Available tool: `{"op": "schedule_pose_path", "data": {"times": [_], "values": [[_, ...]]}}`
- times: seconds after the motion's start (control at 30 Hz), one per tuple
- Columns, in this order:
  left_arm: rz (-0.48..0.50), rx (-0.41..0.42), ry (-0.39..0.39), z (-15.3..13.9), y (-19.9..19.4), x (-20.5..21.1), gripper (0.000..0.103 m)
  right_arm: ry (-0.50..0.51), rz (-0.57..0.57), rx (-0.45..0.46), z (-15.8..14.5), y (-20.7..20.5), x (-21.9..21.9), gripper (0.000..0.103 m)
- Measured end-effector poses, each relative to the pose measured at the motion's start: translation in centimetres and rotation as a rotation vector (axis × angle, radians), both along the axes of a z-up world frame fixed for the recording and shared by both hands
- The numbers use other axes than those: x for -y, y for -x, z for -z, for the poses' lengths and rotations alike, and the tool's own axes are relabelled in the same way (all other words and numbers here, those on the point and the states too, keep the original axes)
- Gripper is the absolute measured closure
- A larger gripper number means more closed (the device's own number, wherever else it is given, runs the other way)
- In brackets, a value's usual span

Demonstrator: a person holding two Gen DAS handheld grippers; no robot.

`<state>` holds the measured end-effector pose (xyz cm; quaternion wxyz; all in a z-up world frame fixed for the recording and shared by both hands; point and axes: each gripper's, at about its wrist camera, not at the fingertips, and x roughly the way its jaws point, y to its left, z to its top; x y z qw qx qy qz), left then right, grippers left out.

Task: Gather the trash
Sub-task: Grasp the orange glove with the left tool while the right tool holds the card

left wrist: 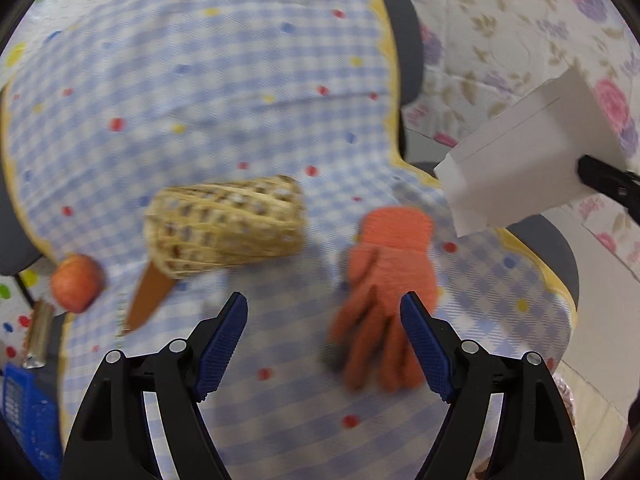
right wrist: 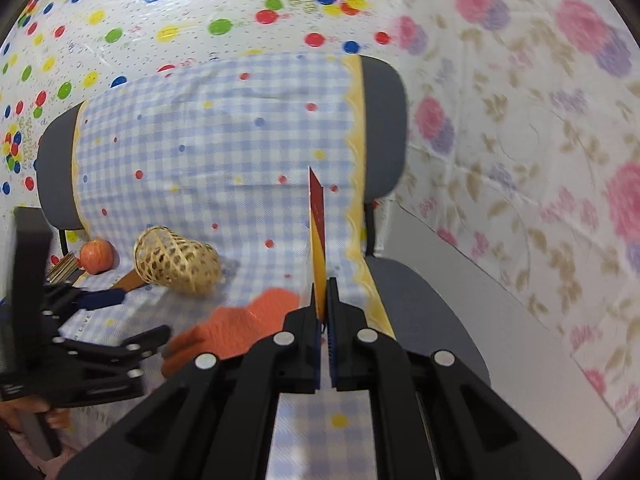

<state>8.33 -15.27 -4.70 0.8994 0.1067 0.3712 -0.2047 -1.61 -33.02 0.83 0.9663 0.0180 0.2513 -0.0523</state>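
An orange knitted glove [left wrist: 384, 280] lies on the blue-checked cloth [left wrist: 200, 80]. My left gripper [left wrist: 323, 298] hangs open just above its fingers, with nothing between the pads. My right gripper [right wrist: 324, 284] is shut on a flattened carton [right wrist: 316, 216], seen edge-on with a red and yellow face. In the left wrist view the same carton [left wrist: 516, 168] shows its white side, held up at the right by the right gripper [left wrist: 588, 172]. The right wrist view also has the glove [right wrist: 240, 328] and the left gripper [right wrist: 140, 314] at lower left.
A woven bamboo basket [left wrist: 224, 228] lies on its side over a brown flat piece [left wrist: 146, 300]. An apple [left wrist: 76, 282] sits at the cloth's left edge, near a silver wrapper [left wrist: 38, 332] and a blue crate [left wrist: 24, 408]. Grey padded edges [right wrist: 384, 120] border the cloth.
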Motion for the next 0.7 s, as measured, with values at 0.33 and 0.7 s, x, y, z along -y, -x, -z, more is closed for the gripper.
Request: {"op": "schedule_pose_path", "data": {"times": [0.33, 0.7], "values": [[0.057, -0.108, 0.01, 3.6, -2.8, 3.8, 0.045, -0.088, 0.052, 0.005, 0.7, 3.3, 3.3, 0.1], [0.113, 0.059, 0.065, -2.5, 3.2, 2.1, 0.09, -0.125, 0.022, 0.005, 0.6, 6.2, 2.9, 0.1]]}}
